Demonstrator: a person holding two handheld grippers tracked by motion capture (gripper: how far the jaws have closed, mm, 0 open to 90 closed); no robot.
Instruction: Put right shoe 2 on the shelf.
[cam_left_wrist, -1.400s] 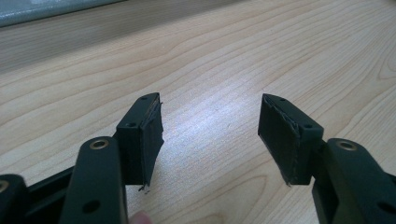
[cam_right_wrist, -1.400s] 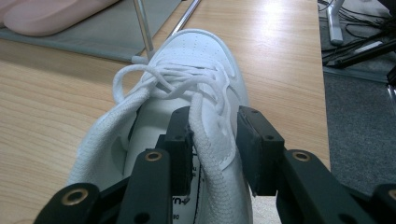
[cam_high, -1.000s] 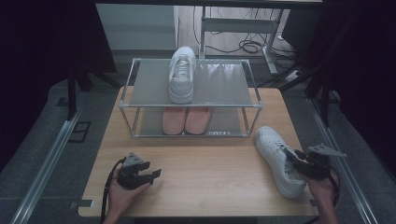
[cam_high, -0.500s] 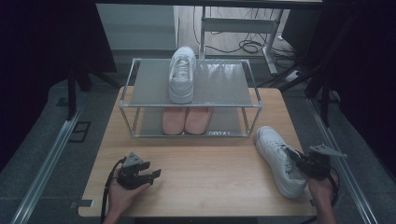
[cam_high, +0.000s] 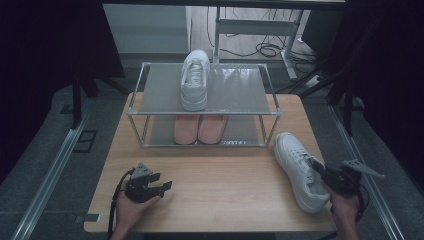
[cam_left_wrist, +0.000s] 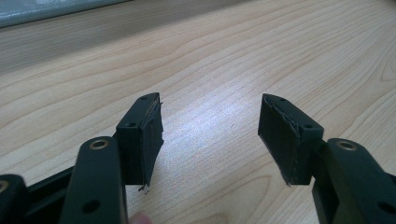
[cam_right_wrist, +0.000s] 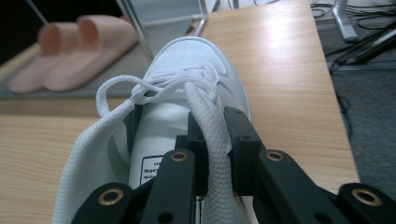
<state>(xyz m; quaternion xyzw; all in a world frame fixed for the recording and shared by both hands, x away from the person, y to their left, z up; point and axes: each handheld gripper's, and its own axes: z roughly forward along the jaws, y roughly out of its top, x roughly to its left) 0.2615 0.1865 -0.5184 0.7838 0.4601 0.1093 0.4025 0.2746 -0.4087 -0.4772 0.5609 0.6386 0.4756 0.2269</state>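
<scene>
We log: white sneaker (cam_right_wrist: 187, 88) in our right tool (cam_right_wrist: 215, 140), white laces, perforated toe | tools black, left tool (cam_left_wrist: 210, 135) too | counter (cam_high: 220, 185) pale wood grain | beyond right tool: pink slippers (cam_high: 199, 128), second white sneaker (cam_high: 194, 80) on grey-shelved, silver-framed rack (cam_high: 240, 87).

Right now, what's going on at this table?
The right gripper, its jaws just closing, has clamped the side wall of the white lace-up sneaker lying on the wooden table. The left gripper rests open and empty. Its matching white sneaker sits atop the metal shoe rack, pink slippers below.
</scene>
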